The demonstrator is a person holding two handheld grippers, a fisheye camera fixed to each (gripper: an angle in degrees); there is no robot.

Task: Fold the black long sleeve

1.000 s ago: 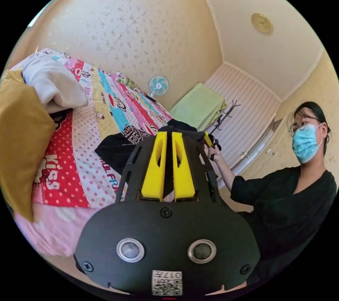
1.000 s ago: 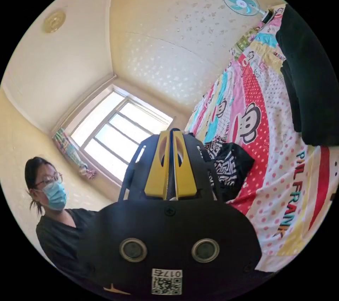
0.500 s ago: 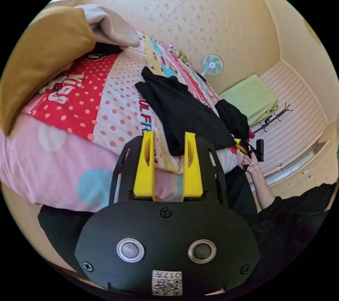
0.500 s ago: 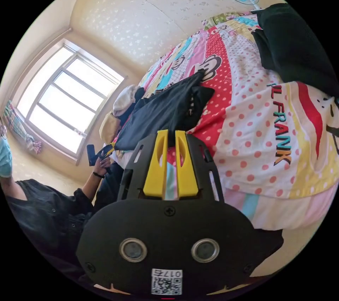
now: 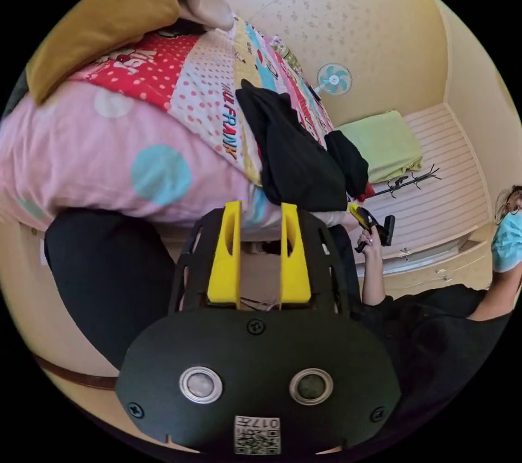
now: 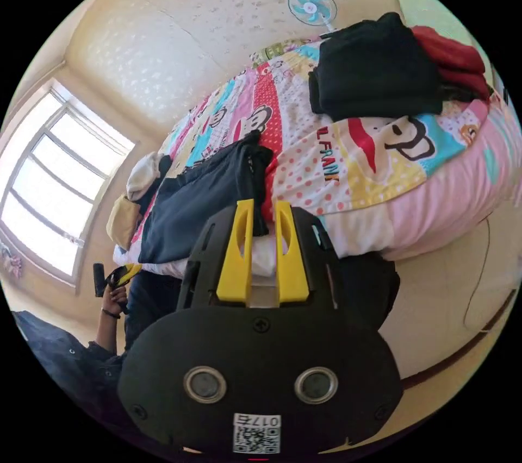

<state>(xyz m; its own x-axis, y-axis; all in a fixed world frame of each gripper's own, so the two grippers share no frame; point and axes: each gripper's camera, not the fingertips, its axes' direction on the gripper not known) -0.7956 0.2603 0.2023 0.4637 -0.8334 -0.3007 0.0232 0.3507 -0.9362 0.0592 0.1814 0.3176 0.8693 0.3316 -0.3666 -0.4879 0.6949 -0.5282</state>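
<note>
Black long sleeve lies flat on the bed, spread along the near edge toward the pillow end, one hem reaching the edge itself; in the left gripper view the same garment drapes close to the bed's edge. Left gripper sits below the bed's edge, jaws spread, nothing between them. Right gripper is likewise low, just off the edge, jaws parted with only the bed's side showing in the gap; neither claw pinches cloth. A folded dark pile with something red beside it sits farther along, toward the fan end, well apart from the shirt. Judgement: the garment is laid out and the next fold needs a fresh grip. To do it well, bring both claws up to the near hem, take one layer at each corner, pinch fully before lifting, and carry the edge over evenly so the sleeves stay tucked. Risk: grabbing the bedcover with the cloth, or dragging the shirt off the edge.
</note>
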